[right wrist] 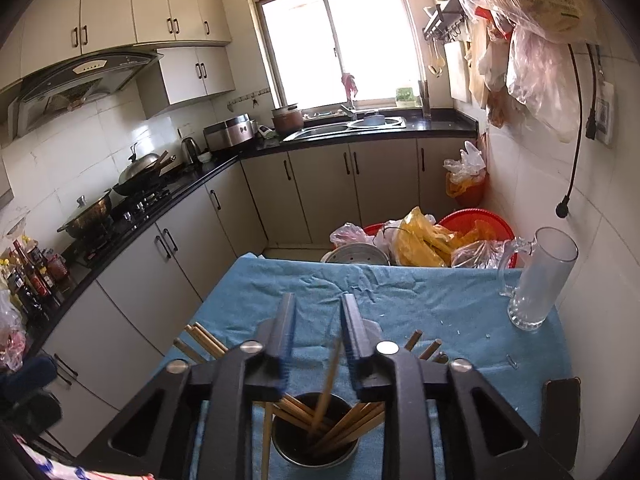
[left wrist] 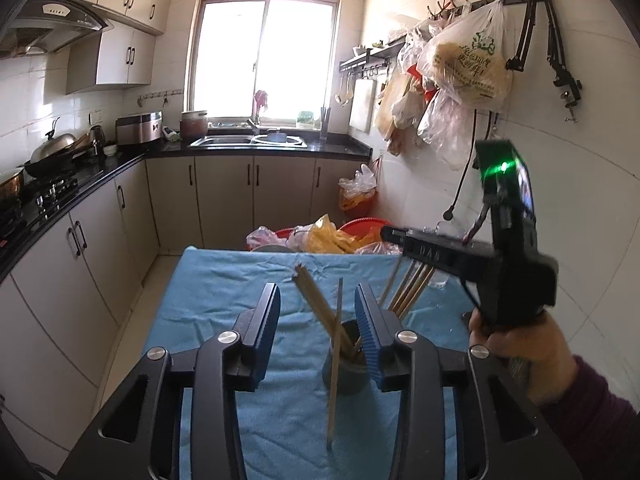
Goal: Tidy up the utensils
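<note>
A dark metal cup [left wrist: 347, 364] full of wooden chopsticks [left wrist: 316, 304] stands on the blue cloth [left wrist: 224, 300]. My left gripper [left wrist: 318, 312] is open around the cup's top, and its blue pads touch nothing. One loose chopstick [left wrist: 334, 364] runs down in front of the cup to the cloth. My right gripper [left wrist: 394, 236], held by a hand, hovers above more chopsticks [left wrist: 410, 290]. In the right wrist view the right gripper [right wrist: 319, 320] is open over the cup [right wrist: 316, 440]. A blurred chopstick [right wrist: 329, 380] hangs free between its jaws, its lower end inside the cup.
A clear glass mug [right wrist: 536, 280] stands at the cloth's far right, and a dark flat object [right wrist: 560, 404] lies near the right edge. Red basins with plastic bags [right wrist: 424, 240] sit beyond the table. Cabinets and a stove counter [right wrist: 132, 208] run along the left.
</note>
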Available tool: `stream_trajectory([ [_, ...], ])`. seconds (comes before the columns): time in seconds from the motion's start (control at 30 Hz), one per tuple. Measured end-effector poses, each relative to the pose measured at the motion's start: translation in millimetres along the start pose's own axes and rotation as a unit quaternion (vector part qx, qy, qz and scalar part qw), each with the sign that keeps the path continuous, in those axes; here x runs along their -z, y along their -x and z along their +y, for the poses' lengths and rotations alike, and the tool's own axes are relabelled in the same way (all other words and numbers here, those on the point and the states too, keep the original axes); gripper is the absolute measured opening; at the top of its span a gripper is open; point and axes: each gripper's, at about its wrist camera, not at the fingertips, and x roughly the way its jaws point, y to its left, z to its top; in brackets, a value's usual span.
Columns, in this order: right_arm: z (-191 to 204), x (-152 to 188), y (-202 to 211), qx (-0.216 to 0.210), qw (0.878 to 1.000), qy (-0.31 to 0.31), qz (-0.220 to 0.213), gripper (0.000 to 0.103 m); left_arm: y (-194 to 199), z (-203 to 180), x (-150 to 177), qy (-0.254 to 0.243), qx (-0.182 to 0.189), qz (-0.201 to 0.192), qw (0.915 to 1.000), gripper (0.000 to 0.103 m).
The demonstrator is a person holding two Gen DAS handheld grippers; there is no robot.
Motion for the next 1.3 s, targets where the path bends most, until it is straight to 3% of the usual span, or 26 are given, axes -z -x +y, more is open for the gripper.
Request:
stream_trajectory([
  [0.4,14,18,32,-0.014,1.000,0.008,-0.012,0.042,9,19,23,0.021,-0.032,0.004,0.9992,0.047],
  [0.6,23,73,23,-0.051,0.998,-0.002,0.047,0.043,14,32,41,0.042,-0.040,0.016,0.9982,0.049],
  [0.83,19,124,-1,-0.062,0.993,-0.029,0.101,0.043,8,40,69,0.048,-0.070,0.040,0.9956,0.053],
  [1.03,20,163,-25,-0.060,0.988,-0.032,0.139,0.043,-10,43,91,0.057,-0.067,0.071,0.9936,0.054],
  [1.3,21,181,-63,-0.075,0.983,-0.056,0.156,0.043,-26,52,96,0.069,-0.059,0.089,0.9919,0.054],
])
